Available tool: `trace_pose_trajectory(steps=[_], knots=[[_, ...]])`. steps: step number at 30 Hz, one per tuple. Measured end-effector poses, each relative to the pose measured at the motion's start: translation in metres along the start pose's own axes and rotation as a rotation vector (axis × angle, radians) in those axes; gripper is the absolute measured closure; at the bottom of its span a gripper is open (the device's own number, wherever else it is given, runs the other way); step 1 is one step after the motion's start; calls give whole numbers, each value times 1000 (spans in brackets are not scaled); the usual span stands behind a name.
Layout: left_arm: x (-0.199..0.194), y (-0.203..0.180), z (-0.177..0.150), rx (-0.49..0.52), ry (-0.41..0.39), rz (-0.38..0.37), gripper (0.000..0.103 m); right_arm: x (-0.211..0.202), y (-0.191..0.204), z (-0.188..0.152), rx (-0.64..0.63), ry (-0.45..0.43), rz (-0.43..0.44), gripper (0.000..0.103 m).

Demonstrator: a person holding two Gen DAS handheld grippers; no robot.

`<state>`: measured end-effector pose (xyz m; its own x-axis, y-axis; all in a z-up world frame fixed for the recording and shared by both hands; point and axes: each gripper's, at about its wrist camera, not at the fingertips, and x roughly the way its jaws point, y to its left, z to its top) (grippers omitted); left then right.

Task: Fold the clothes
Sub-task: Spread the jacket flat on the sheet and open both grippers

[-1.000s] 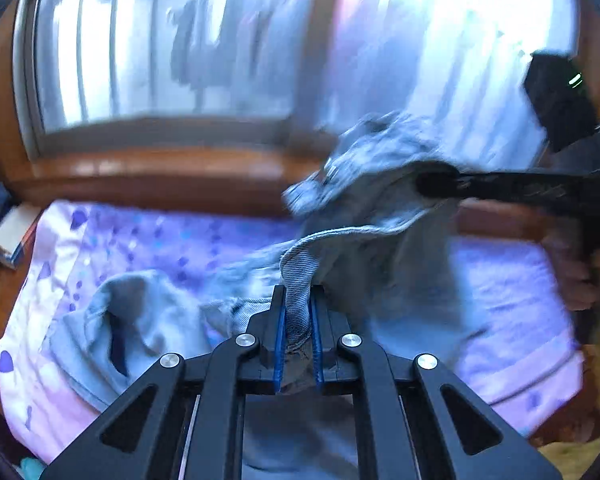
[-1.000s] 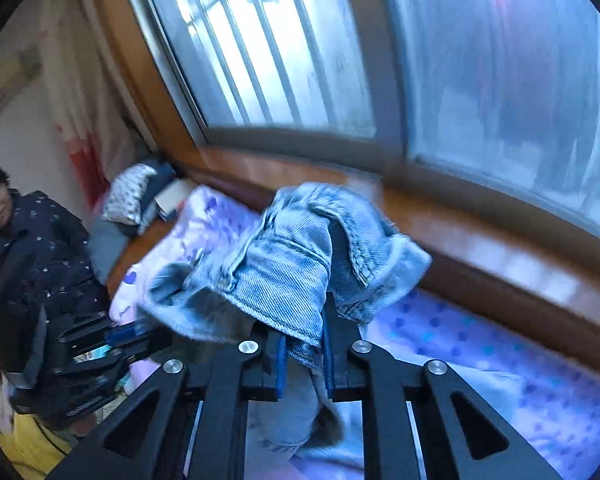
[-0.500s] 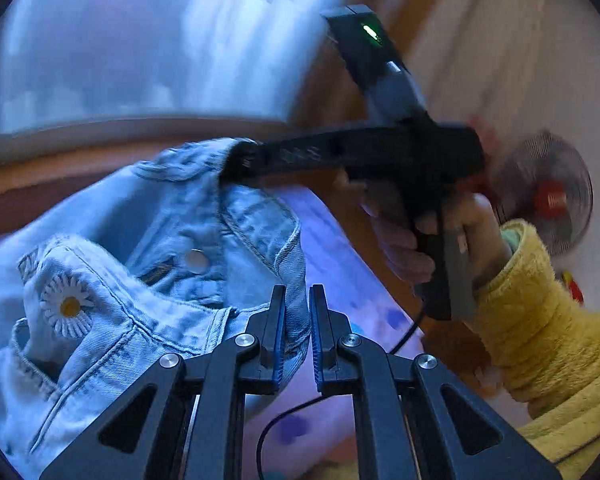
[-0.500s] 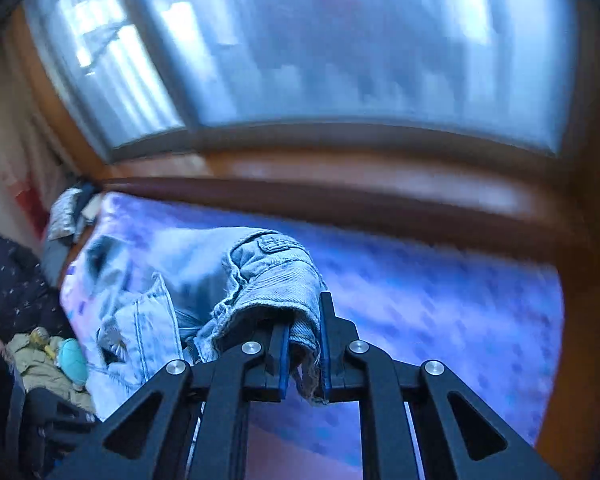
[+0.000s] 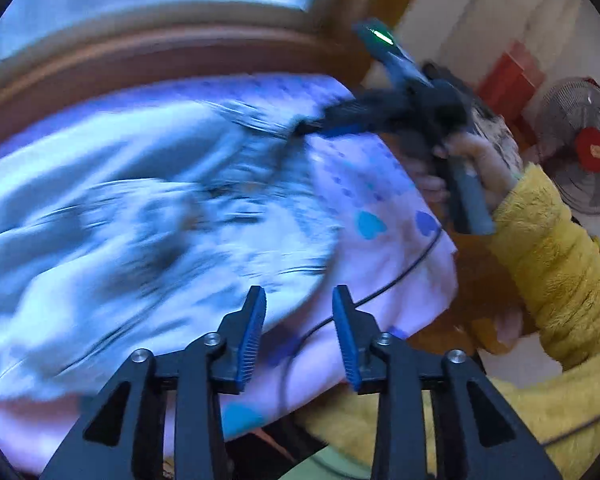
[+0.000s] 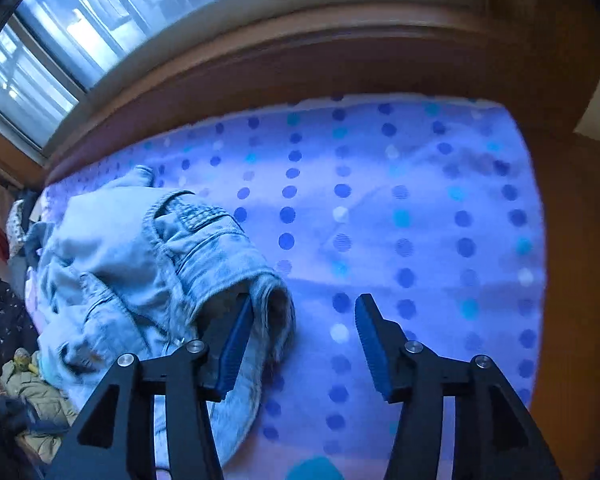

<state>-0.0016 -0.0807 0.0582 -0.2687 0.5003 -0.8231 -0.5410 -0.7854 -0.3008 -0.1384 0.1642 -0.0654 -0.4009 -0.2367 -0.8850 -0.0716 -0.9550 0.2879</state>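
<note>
While both jaws are opening, L gripper (image 5: 299, 320) & R gripper (image 6: 304, 344) grip nothing (denim jacket (image 6: 140, 264) dropped).

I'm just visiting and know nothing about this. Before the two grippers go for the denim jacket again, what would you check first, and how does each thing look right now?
1. Left gripper free of cloth: ok; its jaws are opening with nothing between them.
2. Right gripper free of cloth: not ok; its jaws are opening, but a fold of the denim jacket drapes against the left finger.
3. Jacket resting on the dotted sheet: ok.
4. Jacket spread flat for folding: not ok; it lies bunched.
5. Room on the sheet beside the jacket: ok.
6. Black cable away from the jacket: cannot tell; the left view is blurred.
</note>
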Motion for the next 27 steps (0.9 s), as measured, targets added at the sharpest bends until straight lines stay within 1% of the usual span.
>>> trace_pose_trajectory(steps=[2, 4, 5, 7, 8, 9, 10, 12, 14, 17, 20, 23, 27], knots=[[-7, 31, 2, -73, -47, 75, 62, -13, -3, -12, 14, -2, 44, 50], [-24, 65, -11, -179, -89, 146, 55, -26, -6, -24, 27, -5, 88, 50], [-32, 86, -16, -238, -106, 182, 53, -28, -3, -32, 33, 0, 118, 50], [-37, 127, -33, -364, -120, 259, 51, -28, 13, -52, 29, 18, 175, 50], [-40, 144, -42, -422, -123, 289, 51, -28, 24, -62, 16, 24, 198, 50], [-43, 161, -52, -479, -130, 303, 51, -28, 37, -73, -5, 27, 223, 50], [-44, 178, -62, -534, -137, 304, 51, -27, 50, -82, -27, 28, 242, 50], [-40, 207, -76, -620, -150, 282, 51, -25, 73, -94, -74, 26, 265, 50], [-40, 230, -85, -676, -152, 263, 51, -20, 96, -100, -119, 12, 244, 50], [-38, 259, -88, -714, -138, 259, 51, -9, 126, -104, -171, -5, 205, 50], [-35, 285, -90, -747, -127, 253, 51, 7, 145, -99, -176, 1, 188, 50], [-32, 310, -91, -785, -132, 243, 51, 19, 154, -94, -165, -3, 172, 50], [-29, 334, -88, -821, -137, 185, 51, 36, 161, -85, -132, 12, 195, 50]])
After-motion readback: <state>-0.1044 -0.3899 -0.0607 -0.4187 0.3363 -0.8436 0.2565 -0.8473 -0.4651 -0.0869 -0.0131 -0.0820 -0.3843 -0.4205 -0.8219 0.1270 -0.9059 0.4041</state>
